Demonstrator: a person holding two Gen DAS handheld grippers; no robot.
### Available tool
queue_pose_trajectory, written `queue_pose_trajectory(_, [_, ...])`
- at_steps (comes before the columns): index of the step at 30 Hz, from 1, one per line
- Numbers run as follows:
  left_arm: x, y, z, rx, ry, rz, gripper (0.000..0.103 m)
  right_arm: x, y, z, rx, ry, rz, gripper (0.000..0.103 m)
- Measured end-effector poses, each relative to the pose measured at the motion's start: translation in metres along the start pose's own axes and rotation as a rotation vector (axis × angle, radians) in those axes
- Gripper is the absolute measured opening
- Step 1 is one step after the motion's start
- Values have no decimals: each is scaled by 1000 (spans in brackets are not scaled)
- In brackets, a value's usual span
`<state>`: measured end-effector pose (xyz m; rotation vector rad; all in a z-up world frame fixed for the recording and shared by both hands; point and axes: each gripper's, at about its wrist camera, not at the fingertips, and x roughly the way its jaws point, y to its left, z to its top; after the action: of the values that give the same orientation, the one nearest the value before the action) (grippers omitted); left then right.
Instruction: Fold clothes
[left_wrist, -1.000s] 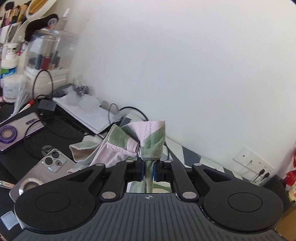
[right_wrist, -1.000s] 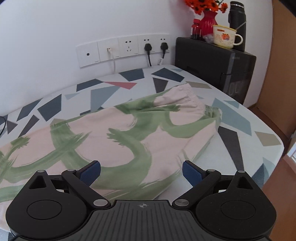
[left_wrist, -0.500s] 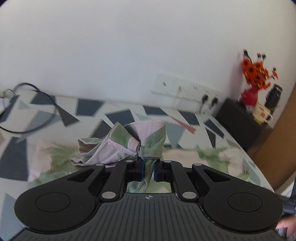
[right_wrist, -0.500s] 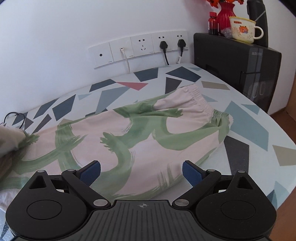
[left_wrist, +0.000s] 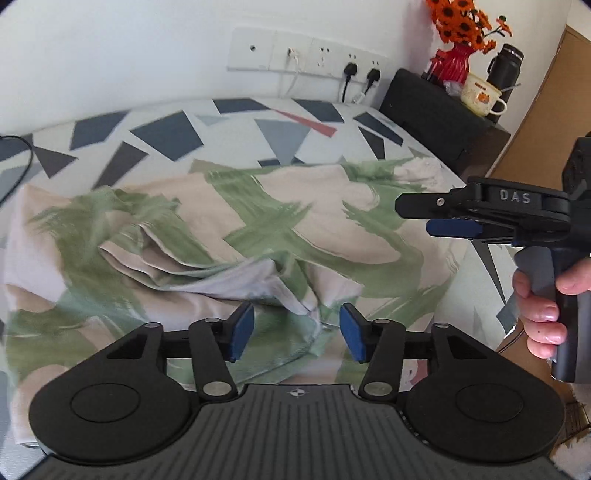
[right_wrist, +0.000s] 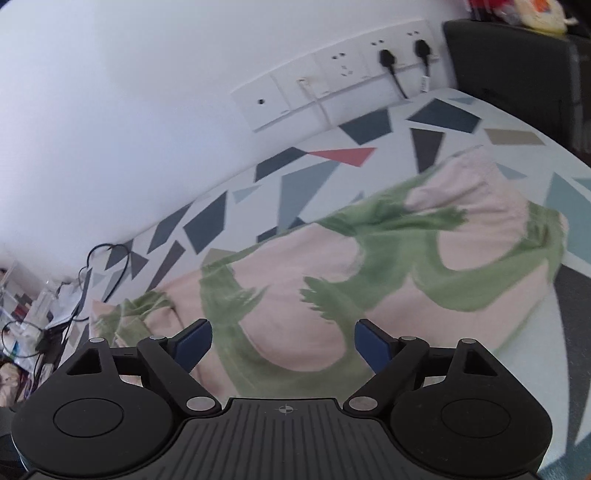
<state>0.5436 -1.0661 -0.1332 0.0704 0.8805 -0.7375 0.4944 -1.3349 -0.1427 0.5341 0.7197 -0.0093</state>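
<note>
Pink trousers with green brush-stroke print (left_wrist: 332, 221) lie spread on the patterned table cover (left_wrist: 166, 133), with a folded-over leg end bunched near the front. My left gripper (left_wrist: 297, 332) is open, its blue pads either side of the rumpled leg end, not holding it. My right gripper (right_wrist: 282, 345) is open and empty above the trousers (right_wrist: 369, 277); it also shows in the left wrist view (left_wrist: 450, 227), held by a hand at the right edge.
A wall socket strip (left_wrist: 314, 55) with plugs is behind the table. A black cabinet (left_wrist: 443, 122) with a red vase, a mug and a flask stands at the right. Cables and clutter (right_wrist: 48, 325) lie at the table's left end.
My left gripper has swung right over the trousers, opened and let go of the leg end, which now lies folded on the garment. My right gripper has tilted and shifted left.
</note>
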Motion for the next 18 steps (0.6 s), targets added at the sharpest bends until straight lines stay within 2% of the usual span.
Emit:
queue_pose_trajectory(3, [-33, 33, -5, -49, -66, 66, 56, 18, 43, 6, -158, 18, 76, 83])
queue_pose_trajectory(7, [-56, 77, -26, -100, -78, 271, 57, 51, 104, -2, -405, 45, 154, 82])
queue_pose_trajectory(10, [-56, 105, -40, -152, -45, 367, 57, 79, 145, -15, -557, 84, 172, 68])
queue_pose_trajectory(14, [-51, 120, -49, -204, -21, 376, 56, 110, 179, -35, -689, 152, 150, 59])
queue_pose_trajectory(18, [-42, 120, -59, -192, 8, 384, 54, 129, 184, -44, -679, 198, 75, 45])
